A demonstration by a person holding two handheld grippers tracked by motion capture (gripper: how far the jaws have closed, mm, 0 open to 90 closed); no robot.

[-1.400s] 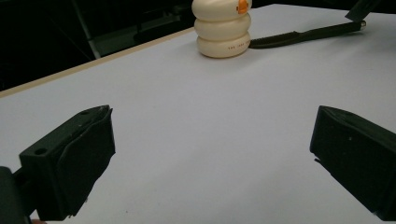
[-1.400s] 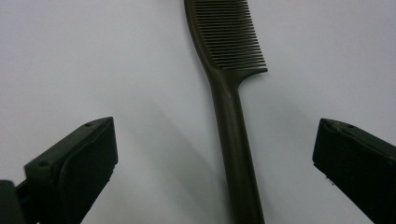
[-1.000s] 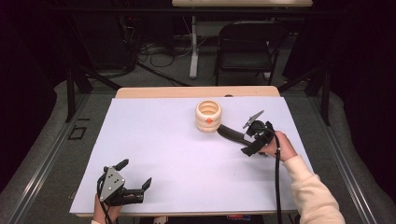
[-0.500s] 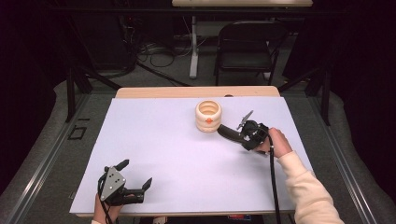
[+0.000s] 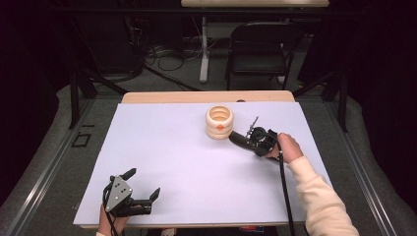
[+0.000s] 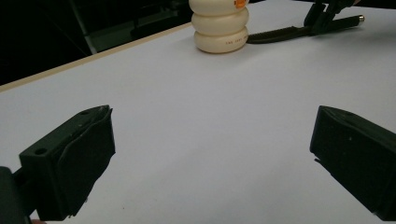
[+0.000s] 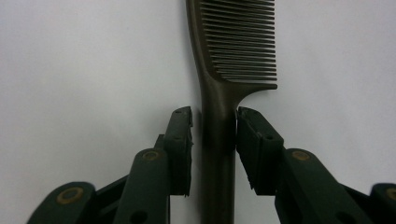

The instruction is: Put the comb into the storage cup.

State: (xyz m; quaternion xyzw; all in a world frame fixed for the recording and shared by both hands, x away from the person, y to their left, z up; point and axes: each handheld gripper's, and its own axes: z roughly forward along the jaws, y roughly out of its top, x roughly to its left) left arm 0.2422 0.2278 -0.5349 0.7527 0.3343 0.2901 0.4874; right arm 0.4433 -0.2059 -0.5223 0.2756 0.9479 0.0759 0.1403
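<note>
Right gripper view looks straight down on a dark comb [image 7: 219, 93] that lies flat on the white tabletop [image 7: 84, 60], its teeth toward the top of the picture and its handle running down between the 2 fingers [image 7: 180, 149] of the right gripper [image 7: 214, 140]. The fingers have just been closing with the handle between them: the one on the picture's right touches the handle just below the teeth, while a thin slit of tabletop shows between the handle and the other finger, so the pinch is not complete on both sides. In the high view the right gripper [image 5: 246, 139] sits at the right of the tabletop [image 5: 162, 147], held in the person's right hand [image 5: 286, 146] with a cream sleeve behind it, and it points toward a cream ribbed container [image 5: 220, 122] that stands upright near the far edge. The comb [image 5: 237, 139] shows there as a short dark shape whose far end lies just beside the container's base; whether the 2 touch I cannot tell. The left gripper [image 5: 142, 189] rests low near the front left corner of the tabletop, well apart from the comb and the container, with its fingers spread wide and nothing between them. The left gripper view shows those 2 fingers [image 6: 74, 163] far apart over bare tabletop, with the container [image 6: 221, 25] and the comb [image 6: 275, 35] beyond them.
</note>
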